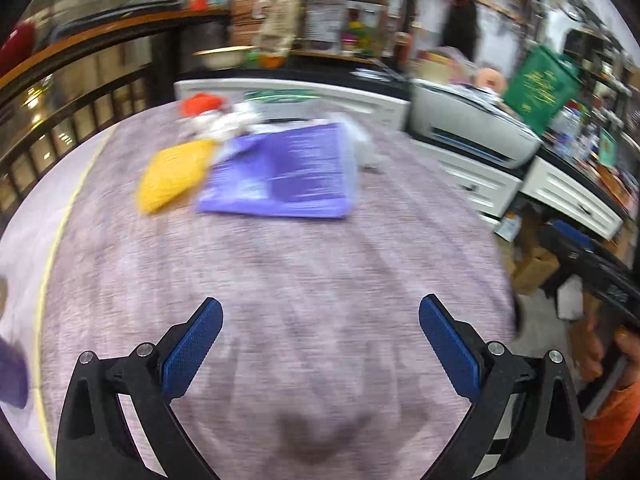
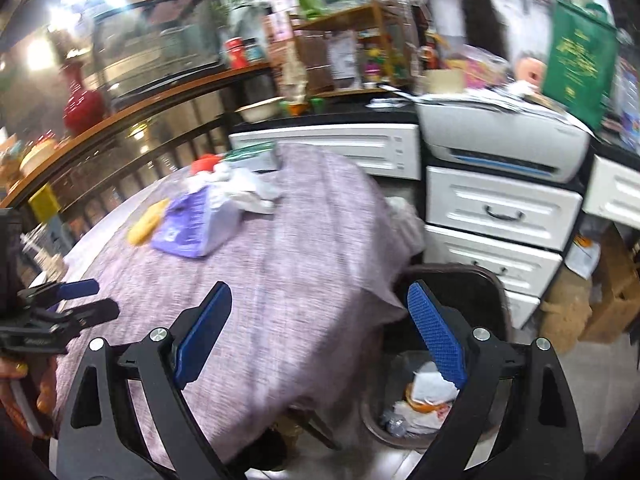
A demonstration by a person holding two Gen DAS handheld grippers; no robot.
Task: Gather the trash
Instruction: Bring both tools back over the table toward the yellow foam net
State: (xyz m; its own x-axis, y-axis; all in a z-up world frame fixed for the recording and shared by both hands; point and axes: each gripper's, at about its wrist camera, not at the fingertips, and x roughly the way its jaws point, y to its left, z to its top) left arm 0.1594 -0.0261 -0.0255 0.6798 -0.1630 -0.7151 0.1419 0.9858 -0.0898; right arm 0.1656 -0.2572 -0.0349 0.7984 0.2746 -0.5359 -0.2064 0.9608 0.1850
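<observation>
Left gripper (image 1: 320, 320) and right gripper (image 2: 320, 304): jaws wide apart, empty. Purple packet (image 1: 280, 172) lies flat near table (image 1: 280, 280) far edge, long axis sideways. Bin (image 2: 404, 408) below right gripper.

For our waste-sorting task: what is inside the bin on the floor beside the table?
The bin holds crumpled white paper, an orange-and-white wrapper and clear plastic. The right gripper, jaws open, covers part of it; deeper contents are hidden.

right gripper (image 2: 320, 312) open, empty | above table edge (image 2: 360, 264) | trash bin (image 2: 372, 420) below, holding wrappers
</observation>
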